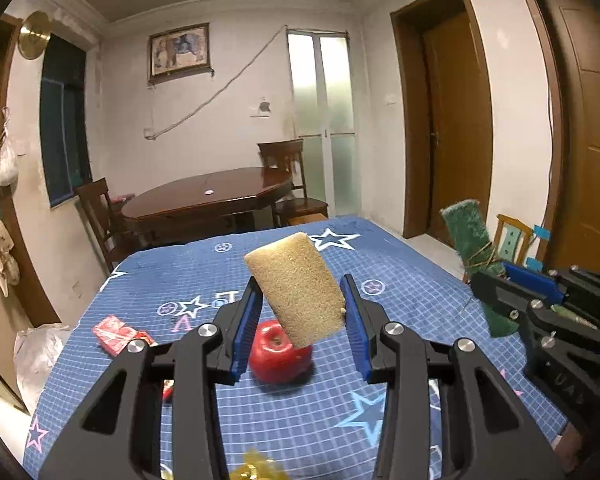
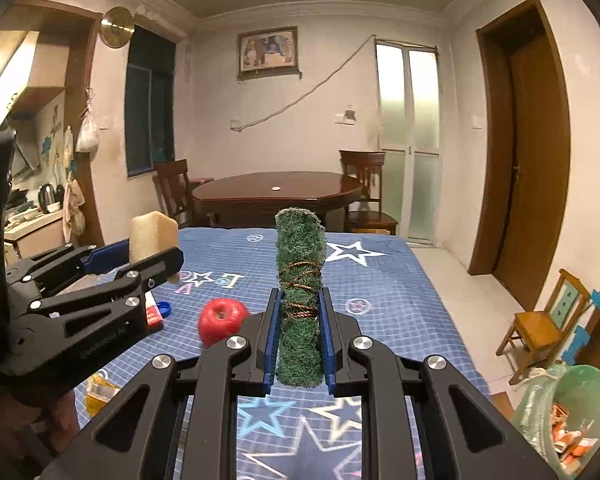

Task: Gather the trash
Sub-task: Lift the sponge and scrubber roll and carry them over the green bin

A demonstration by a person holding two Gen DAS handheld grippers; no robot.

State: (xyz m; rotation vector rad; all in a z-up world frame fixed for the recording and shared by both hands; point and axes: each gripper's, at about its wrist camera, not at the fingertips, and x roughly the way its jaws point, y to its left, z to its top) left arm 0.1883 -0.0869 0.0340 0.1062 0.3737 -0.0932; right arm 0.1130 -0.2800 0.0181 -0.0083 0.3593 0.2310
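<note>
The left gripper point(image 1: 300, 312) has its fingers clamped on a tan sponge point(image 1: 296, 288), held above a red apple point(image 1: 278, 356) on the blue star-patterned bench point(image 1: 260, 420). The right gripper point(image 2: 300, 336) fingers are clamped on a green scrubbing roll point(image 2: 300, 280) tied with brown cord. A green trash bag point(image 2: 572, 412) stands at the lower right.

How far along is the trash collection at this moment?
Partly done: the green-lined bin beside the table already holds orange-and-white wrappers. In hand: the left gripper clamps a tan sponge, the right gripper a green scouring roll. Left on the blue star cloth: a red wrapper; the apple also remains.
</note>
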